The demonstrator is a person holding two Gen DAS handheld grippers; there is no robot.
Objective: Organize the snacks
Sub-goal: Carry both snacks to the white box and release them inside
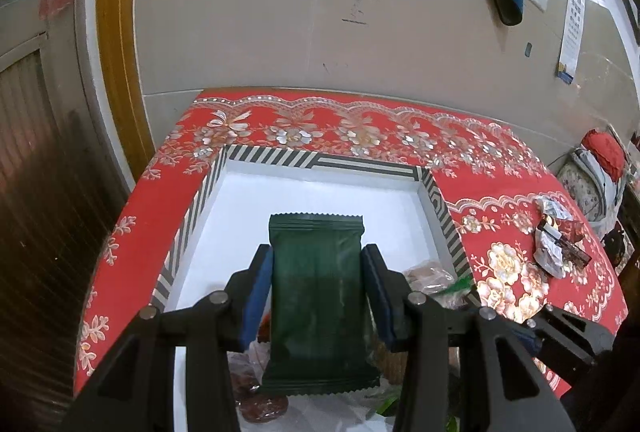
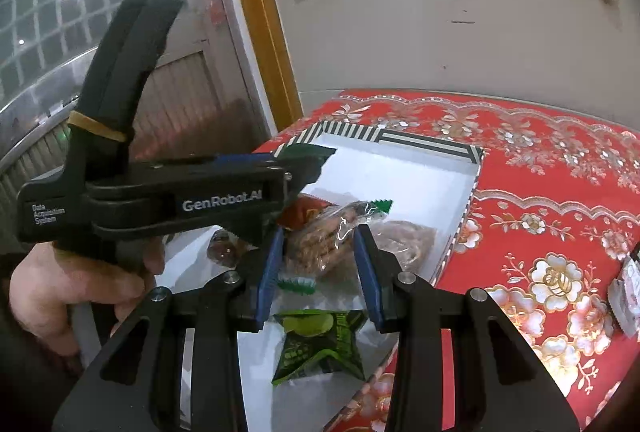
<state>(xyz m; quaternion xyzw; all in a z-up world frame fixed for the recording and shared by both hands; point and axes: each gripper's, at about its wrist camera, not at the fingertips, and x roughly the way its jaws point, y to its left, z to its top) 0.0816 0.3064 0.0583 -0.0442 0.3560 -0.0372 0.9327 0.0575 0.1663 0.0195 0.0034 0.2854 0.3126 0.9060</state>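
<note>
While the far half of the box (image 1: pixel 320 161) is lying bare and white inside its striped rim, snacks are crowding the near end. The left gripper (image 1: pixel 316 264) is clamping a dark green packet (image 1: pixel 318 296) between its blue pads, holding it above the box floor. The right gripper (image 2: pixel 320 256) is standing partly open around a clear-wrapped biscuit pack (image 2: pixel 320 240), pads not visibly pressing; a lime-green packet (image 2: pixel 320 344) is lying just below.
</note>
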